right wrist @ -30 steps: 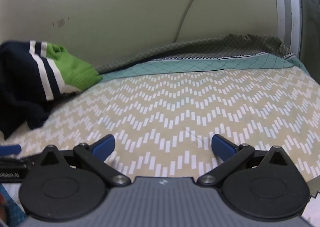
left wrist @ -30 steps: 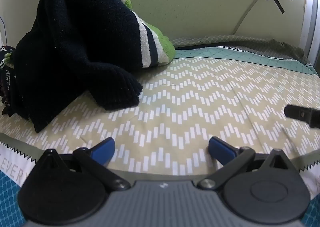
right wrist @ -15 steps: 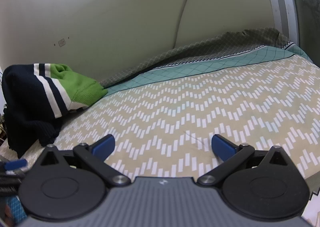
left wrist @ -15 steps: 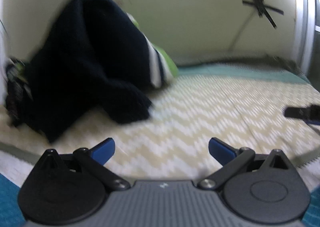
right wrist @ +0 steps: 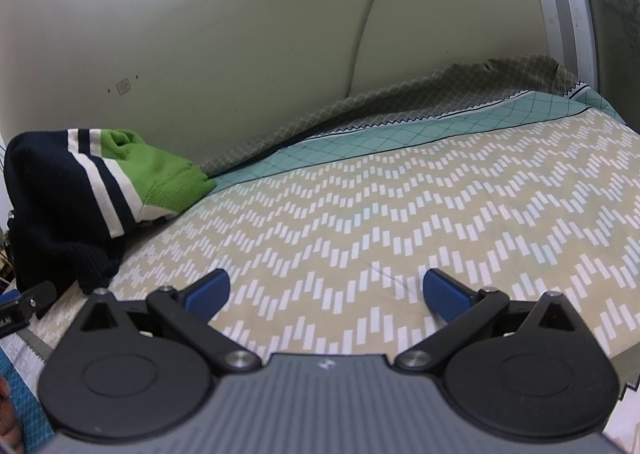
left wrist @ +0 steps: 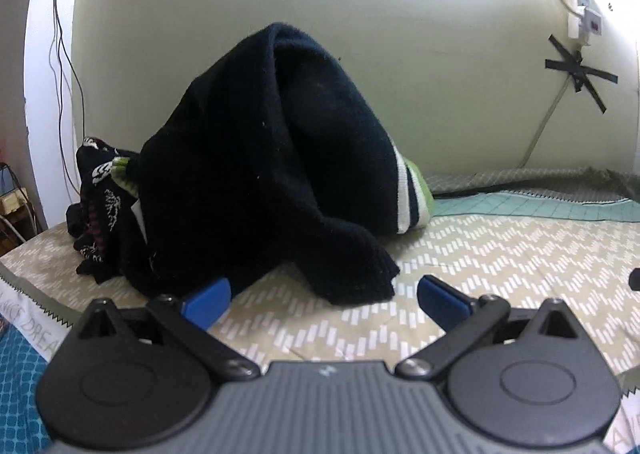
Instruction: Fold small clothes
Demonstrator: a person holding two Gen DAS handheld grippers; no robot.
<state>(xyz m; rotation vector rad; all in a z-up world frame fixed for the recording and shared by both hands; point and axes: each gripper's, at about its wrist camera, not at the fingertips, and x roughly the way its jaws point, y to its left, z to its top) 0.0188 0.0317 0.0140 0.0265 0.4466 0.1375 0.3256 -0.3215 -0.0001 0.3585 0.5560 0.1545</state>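
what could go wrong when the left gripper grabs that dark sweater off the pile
1. The navy knit sweater with white and green stripes is draped over a black patterned garment; a deep pinch may lift both.
2. The open left gripper faces the hanging cuff; pulling only that could drag the heap across the chevron bedsheet.

Little can be read. In the left wrist view, the white border of the bed sheet at the lower left carries grey capital lettering, cut off by the frame edge; the letters "DREA" show, with part of another word above them that looks like "NICE" but is not certain. In the right wrist view, the left hand-held gripper at the far left edge bears small white print too cropped to read.
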